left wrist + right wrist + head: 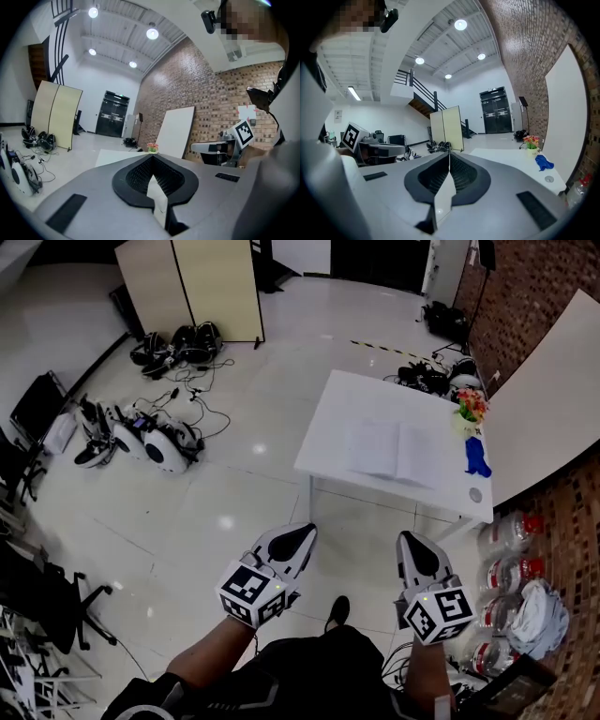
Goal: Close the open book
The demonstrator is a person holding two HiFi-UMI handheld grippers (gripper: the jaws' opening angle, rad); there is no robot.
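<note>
The open book (394,452) lies flat with its pale pages up, in the middle of the white table (328,432) ahead of me. Both grippers hover over the floor short of the table's near edge, well apart from the book. In the head view my left gripper (307,529) is shut and empty, and its jaws meet at the tip in the left gripper view (152,157). Beside it, my right gripper (406,538) is shut with nothing in it, its jaws together (449,152). The book itself does not show in either gripper view.
At the table's right end stand a flower pot (472,409), a blue cloth (476,457) and a small round disc (475,494). A white board (544,399) leans on the brick wall. Water bottles (511,573) lie at the right, cabled gear (141,437) at the left.
</note>
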